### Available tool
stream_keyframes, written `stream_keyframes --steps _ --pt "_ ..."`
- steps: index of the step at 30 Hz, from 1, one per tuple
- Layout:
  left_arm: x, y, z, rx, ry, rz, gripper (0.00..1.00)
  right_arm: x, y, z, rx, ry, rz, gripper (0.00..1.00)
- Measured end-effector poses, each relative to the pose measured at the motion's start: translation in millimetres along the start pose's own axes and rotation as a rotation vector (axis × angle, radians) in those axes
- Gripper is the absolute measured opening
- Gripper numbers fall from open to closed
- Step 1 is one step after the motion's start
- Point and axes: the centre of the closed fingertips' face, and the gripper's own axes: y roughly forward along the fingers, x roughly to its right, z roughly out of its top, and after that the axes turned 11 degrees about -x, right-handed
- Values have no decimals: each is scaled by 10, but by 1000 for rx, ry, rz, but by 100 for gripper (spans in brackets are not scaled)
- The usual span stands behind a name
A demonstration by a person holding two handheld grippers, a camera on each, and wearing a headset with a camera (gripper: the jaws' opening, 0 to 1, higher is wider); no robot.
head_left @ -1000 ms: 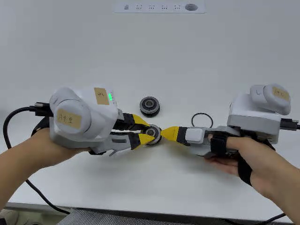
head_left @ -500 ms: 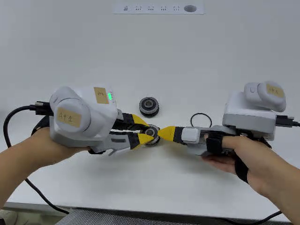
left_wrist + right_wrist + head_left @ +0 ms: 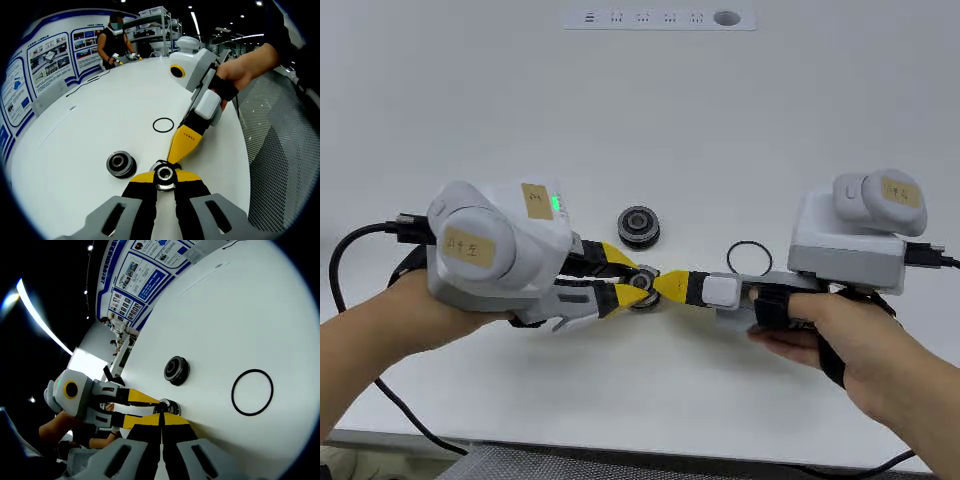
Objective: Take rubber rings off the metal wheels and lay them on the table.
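- Socket strip (image 3: 660,17): white, long, lying flat; a row of outlets, one round grey part at its right end.
- Wall posters (image 3: 42,55): blue-bordered panels of text and pictures.
- Background person (image 3: 114,37): standing, dark top.
- Perforated metal sheet (image 3: 280,165): grey, fine holes.
- Ceiling lights (image 3: 194,22): bright strips and spots.

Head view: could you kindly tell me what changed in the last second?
The right gripper has edged left, its shut jaws nosing in at the metal wheel that the left gripper stays clamped on. The loose rubber ring and second wheel stayed put.
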Motion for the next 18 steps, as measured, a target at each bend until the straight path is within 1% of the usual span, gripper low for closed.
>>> stream_keyframes --steps 4,10,13,14,16,18 --pt "4 -1 0 -1 1 -1 12 -30 10 -5 -15 -36 -16 0" --pt "4 0 2 0 -1 0 12 -25 29 6 -25 -48 -20 0" --pt "2 -2 3 9 -10 5 12 -60 30 8 -23 -52 -3 0" --pt "2 -2 3 11 -8 6 12 -83 34 5 -20 -47 -4 0" --pt "2 -3 4 10 -5 8 12 -65 42 0 -26 -63 -26 0" --pt "2 -3 6 8 -5 8 12 -46 43 14 -23 -50 -18 0"
